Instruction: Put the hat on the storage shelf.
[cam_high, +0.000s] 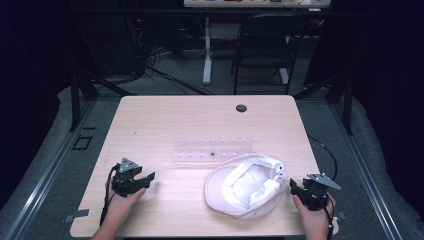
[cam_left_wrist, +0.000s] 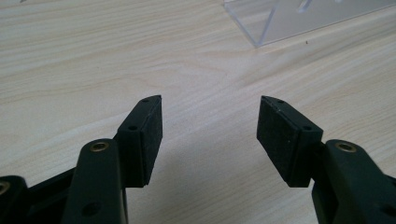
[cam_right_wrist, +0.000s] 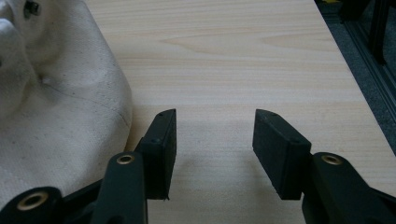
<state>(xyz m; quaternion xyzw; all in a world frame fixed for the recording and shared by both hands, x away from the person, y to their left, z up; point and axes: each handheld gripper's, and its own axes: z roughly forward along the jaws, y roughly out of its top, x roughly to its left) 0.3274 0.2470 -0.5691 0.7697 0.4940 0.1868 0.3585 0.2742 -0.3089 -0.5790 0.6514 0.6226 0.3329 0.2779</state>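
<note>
A white cloth cap (cam_high: 246, 186) lies upside down on the pale wooden table (cam_high: 200, 120), right of centre near the front edge. Just behind it sits a clear acrylic rack (cam_high: 212, 150). My right gripper (cam_high: 295, 187) rests at the cap's right side, open with nothing between its jaws. In the right gripper view the cap (cam_right_wrist: 51, 116) lies just left of the open right gripper (cam_right_wrist: 212, 149). My left gripper (cam_high: 146, 179) stands open on bare wood at the front left. The left gripper view shows the left gripper (cam_left_wrist: 210, 135) open, with the rack's corner (cam_left_wrist: 280, 21) ahead to the right.
A round cable hole (cam_high: 241, 108) is set into the table near its far edge. A black chair (cam_high: 265, 47) and a white desk leg (cam_high: 207, 50) stand beyond the table. The table's right edge (cam_right_wrist: 348, 70) runs close to my right gripper.
</note>
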